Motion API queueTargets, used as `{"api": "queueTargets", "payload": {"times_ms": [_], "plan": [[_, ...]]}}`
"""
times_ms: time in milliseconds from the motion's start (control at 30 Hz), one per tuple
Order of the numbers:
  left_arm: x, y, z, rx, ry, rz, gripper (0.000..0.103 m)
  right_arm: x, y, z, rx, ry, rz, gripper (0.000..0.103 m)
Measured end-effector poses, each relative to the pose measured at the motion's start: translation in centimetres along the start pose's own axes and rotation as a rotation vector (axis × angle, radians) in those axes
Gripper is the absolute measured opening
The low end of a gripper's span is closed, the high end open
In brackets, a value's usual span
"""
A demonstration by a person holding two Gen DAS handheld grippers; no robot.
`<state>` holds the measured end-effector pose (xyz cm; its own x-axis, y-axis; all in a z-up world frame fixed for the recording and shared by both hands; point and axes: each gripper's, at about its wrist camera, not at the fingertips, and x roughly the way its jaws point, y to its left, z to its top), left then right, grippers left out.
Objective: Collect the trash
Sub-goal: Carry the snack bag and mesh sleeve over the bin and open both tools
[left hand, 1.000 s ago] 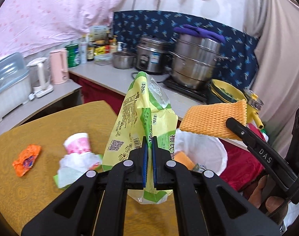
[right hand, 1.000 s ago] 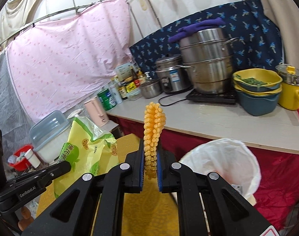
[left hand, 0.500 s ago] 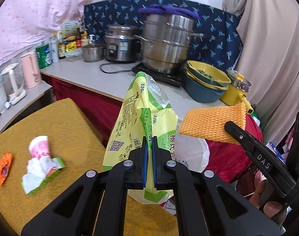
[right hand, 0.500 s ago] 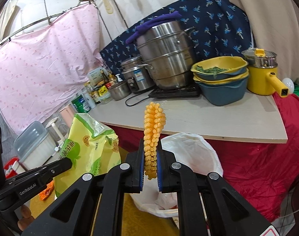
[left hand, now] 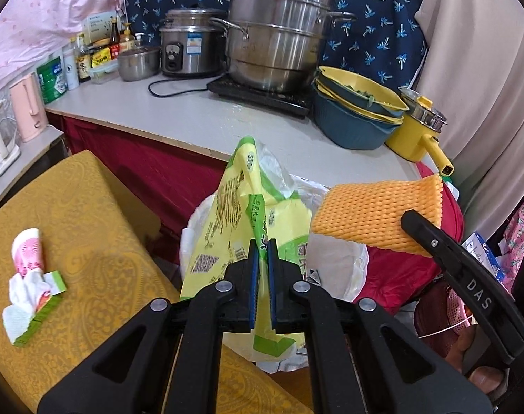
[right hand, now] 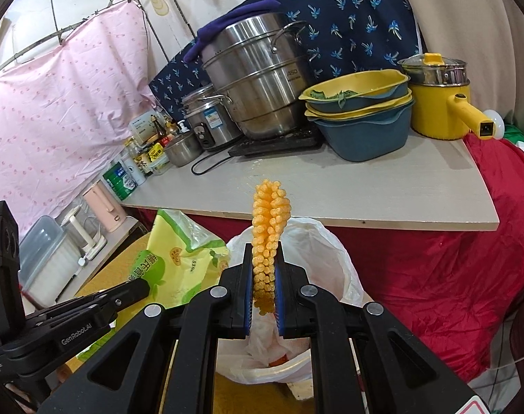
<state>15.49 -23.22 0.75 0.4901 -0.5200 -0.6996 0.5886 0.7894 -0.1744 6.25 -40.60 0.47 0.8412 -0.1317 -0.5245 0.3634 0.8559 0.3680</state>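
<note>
While pinched between the left gripper (left hand: 261,269) pads, the yellow-green wrapper (left hand: 248,214) stands upright

"DAS" on right gripper (left hand: 434,241) ("GenRobot.AI" on left gripper (right hand: 138,288)).

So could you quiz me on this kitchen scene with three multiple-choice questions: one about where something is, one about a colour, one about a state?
1. Where is the white bin bag?
A. On the grey counter
B. Below the counter edge, beside the yellow table
C. Inside the steel steamer

2. What colour is the foam net in the right gripper?
A. Orange
B. Blue
C. White

3. What state is the left gripper in?
A. Wide open, empty
B. Shut on nothing
C. Shut on the yellow-green bag

Answers:
1 B: the bin bag's open mouth sits under the counter, next to the table.
2 A: the net between the pads is orange.
3 C: the blue pads pinch the packaging.
</note>
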Motion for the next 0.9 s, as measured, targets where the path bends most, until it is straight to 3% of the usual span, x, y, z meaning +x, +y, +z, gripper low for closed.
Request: {"api": "queueTargets", "payload": {"times_ms": [67, 200, 267, 400, 533, 900], "plan": [[0.6, -0.2, 0.2, -0.004, -0.001, 0.003, 0.011, 0.5, -0.1, -0.1, 0.0, 0.006, -0.003, 0.01], [1.5, 0.0, 0.6, -0.012, -0.007, 0.022, 0.043, 1.5, 0.0, -0.4, -0.003, 0.021, -0.006, 0.01], [1.4, 0.3, 0.7, -0.022, -0.018, 0.03, 0.051, 2.0, 0.2, -0.5, -0.007, 0.026, -0.006, 0.011], [1.3, 1.5, 0.9, -0.043, -0.025, 0.039, 0.053, 2.8, 0.8, -0.7, -0.01, 0.035, -0.005, 0.019], [1.0, 3.0, 0.9, -0.065, -0.034, 0.057, 0.056, 2.9, 1.7, -0.7, -0.013, 0.016, -0.005, 0.043], [-2.2, 6.5, 0.5, -0.116, -0.072, 0.091, 0.057, 2.2, 4.6, -0.6, -0.044, 0.007, 0.02, 0.044]]}}
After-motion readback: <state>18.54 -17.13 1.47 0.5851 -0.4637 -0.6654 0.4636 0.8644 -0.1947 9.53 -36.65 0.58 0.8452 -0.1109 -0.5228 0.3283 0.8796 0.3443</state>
